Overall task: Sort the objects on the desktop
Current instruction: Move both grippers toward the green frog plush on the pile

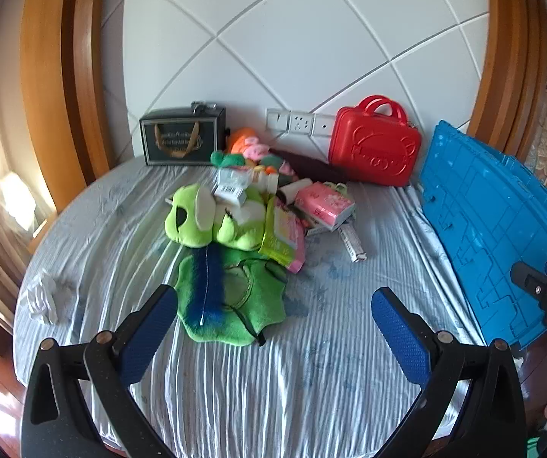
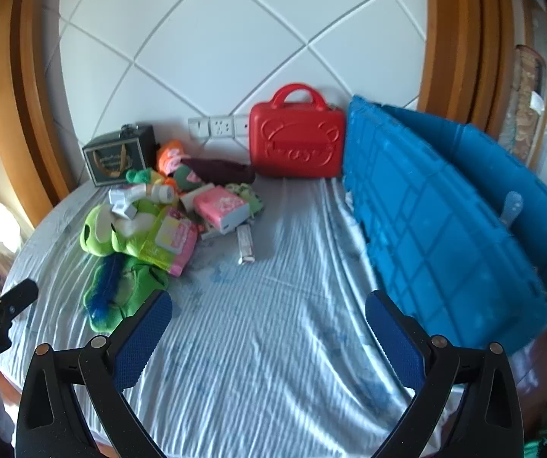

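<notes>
Two grippers hover with jaws spread wide and empty above a table draped in striped cloth.

Beyond the left gripper (image 1: 273,328) and right gripper (image 2: 269,328), a green plush toy (image 1: 212,217) heads a heap of small items at mid-table; a blue crate (image 2: 445,229) stands right, a red case (image 2: 296,141) against the wall.

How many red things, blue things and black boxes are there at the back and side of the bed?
Red: 1, the red case
Blue: 1, the blue crate
Black: 1, the black box
Total: 3
</notes>
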